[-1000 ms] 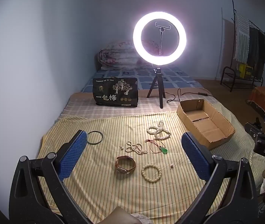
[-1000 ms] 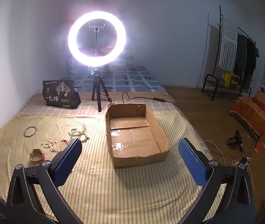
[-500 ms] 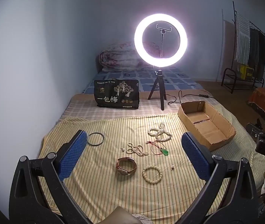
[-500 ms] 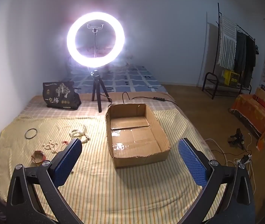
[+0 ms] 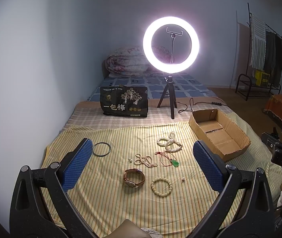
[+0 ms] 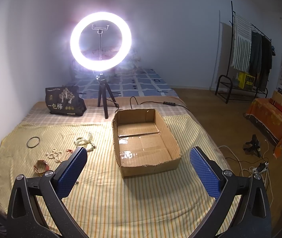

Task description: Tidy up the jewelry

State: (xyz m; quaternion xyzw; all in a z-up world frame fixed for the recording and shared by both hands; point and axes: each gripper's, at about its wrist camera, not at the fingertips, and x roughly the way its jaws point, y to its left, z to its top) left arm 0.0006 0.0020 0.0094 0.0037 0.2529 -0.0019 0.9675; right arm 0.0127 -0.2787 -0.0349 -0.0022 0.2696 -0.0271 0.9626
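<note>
Behind the jewelry, a black bag (image 5: 124, 103) reads "一包梅"; both grippers (image 5: 141, 158) (image 6: 138, 159) gape empty

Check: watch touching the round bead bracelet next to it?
Apart. Left wrist view shows a strip of striped cloth between the watch and bead bracelet.

slight forward drift of both views, watch (image 5: 134, 180) and cardboard box (image 6: 147, 138) marginally lower in frame
</note>
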